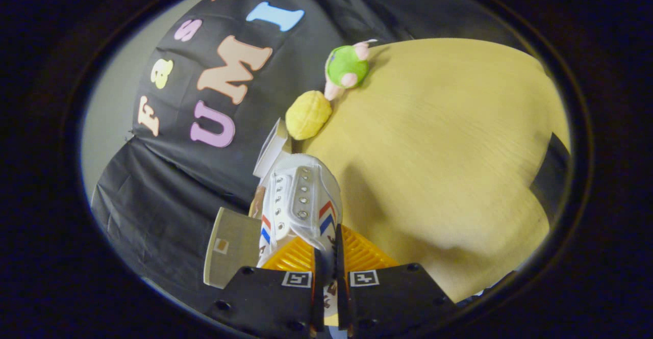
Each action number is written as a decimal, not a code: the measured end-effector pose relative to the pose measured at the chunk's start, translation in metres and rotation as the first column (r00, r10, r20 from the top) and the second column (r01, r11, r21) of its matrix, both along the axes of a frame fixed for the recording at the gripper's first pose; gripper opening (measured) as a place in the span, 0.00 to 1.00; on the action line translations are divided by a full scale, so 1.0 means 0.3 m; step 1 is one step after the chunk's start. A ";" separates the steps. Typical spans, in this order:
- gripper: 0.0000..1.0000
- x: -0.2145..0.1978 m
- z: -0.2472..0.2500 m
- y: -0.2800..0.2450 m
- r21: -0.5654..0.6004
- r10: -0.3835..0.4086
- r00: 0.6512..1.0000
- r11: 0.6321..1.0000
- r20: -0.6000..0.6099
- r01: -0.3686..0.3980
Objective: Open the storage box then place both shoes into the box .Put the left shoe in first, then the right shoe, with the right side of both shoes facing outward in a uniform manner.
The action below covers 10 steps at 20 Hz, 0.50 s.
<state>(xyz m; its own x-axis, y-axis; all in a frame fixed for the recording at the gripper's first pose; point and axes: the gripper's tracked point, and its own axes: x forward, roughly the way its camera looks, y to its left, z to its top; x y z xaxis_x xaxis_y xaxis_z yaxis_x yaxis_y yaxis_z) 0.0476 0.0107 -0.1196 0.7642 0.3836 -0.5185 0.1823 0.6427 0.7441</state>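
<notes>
While our fingers (330,278) pinched the white shoe (301,201) by its soft collar above the desk (449,150), we judged it light (though floppy), needing a firm grip there.

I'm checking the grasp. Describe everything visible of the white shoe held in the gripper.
The white shoe looks like a leather-like sneaker, with two rows of metal eyelets and red and blue chevron stripes on its sides. The gripper is shut on a thin edge of it, and it extends ahead of the fingers, above the wooden table. An orange ribbed part shows just behind it.
</notes>
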 end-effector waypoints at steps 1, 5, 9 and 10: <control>0.13 -0.009 0.044 0.051 0.017 0.027 0.999 0.999 0.017 -0.028; 0.13 -0.020 0.258 0.282 0.080 0.153 0.983 0.984 0.101 -0.162; 0.13 -0.012 0.435 0.513 0.024 0.267 0.947 0.961 0.178 -0.275; 0.13 -0.013 0.470 0.577 0.011 0.296 0.936 0.953 0.192 -0.303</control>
